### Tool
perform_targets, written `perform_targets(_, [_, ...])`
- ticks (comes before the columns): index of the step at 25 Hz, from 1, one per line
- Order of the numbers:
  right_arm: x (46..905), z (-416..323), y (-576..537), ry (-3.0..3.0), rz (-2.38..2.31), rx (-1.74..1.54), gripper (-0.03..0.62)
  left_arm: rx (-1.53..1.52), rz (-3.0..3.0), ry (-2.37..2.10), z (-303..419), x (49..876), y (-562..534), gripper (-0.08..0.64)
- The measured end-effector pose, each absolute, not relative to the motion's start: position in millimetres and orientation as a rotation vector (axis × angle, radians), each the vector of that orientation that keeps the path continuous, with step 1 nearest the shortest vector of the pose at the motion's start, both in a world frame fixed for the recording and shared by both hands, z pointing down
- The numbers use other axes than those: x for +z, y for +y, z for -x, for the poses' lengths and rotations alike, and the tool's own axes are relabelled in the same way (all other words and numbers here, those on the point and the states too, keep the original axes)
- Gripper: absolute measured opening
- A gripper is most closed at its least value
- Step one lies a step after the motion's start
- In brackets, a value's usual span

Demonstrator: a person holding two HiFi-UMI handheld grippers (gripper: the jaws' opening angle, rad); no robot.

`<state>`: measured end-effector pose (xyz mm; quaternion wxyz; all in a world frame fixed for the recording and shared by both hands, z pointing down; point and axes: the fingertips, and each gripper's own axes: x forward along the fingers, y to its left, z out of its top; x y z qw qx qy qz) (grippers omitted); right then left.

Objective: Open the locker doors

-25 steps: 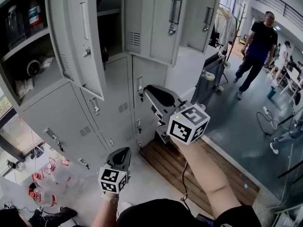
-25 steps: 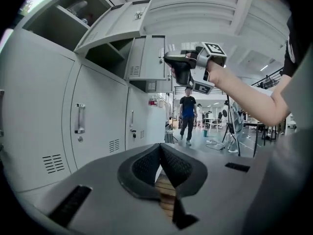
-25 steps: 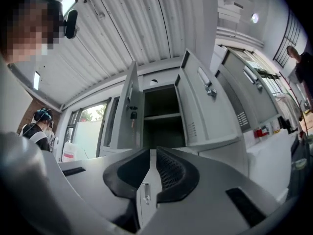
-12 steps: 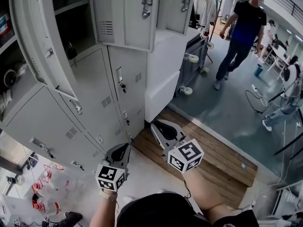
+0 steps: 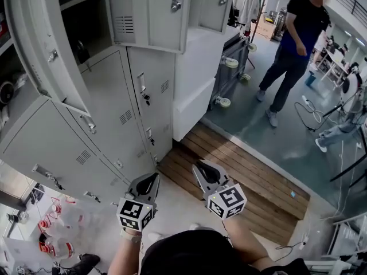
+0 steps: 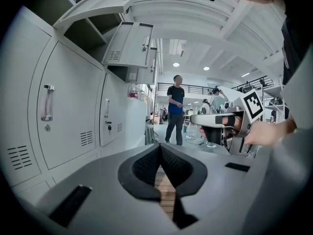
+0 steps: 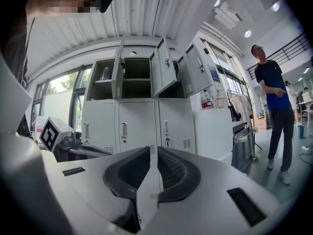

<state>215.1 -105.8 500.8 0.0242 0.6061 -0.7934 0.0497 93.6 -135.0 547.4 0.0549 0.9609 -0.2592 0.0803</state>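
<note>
Grey steel lockers [image 5: 109, 136] stand directly ahead, their upper doors [image 5: 150, 17] swung out and the doors below them [image 5: 150, 90] shut with handles untouched, so the job is judged only partly done. The left gripper [image 5: 145, 184] hangs low in front of the bank, jaws pressed together and holding nothing. The right gripper [image 5: 206, 170] sits just beside it over the near edge of the wooden platform [image 5: 246, 179], its jaws likewise closed to a bare slit and empty. Principal hazard: the open upper doors overhang the shut ones, and a gripper raised toward a lower handle [image 5: 144, 93] could strike a door's bottom edge. Neither claw can take a handle as it stands; a reach made with jaws closed would only knock against the latch. A bystander [image 5: 293, 42] is walking on the floor to the right, within the likely swing of an opening door. Bottles [image 5: 56, 225] on the floor at lower left and the platform's raised edge are trip points if the operator steps in. Against the picture from a second ago, the right gripper has dropped from handle height on the locker front to waist level beside the left, which has barely shifted; the bystander has moved along, and the head view now sits lower on the bank.
</note>
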Motion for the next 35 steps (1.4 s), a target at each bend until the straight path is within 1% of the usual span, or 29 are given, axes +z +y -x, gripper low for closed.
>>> perform_targets(9, [519.6,-210.7,-99.2,-2.461,-1.890,0.208,0.063,0.247,-2.908,-0.769,-89.4,557.3,-130.5,0.018])
perform_targets(35, [523.6,-221.4,-104.5,-2.481,-1.951,0.285,0.063,0.267,-2.913,-0.777,-92.8,563.2,-138.3,0.018])
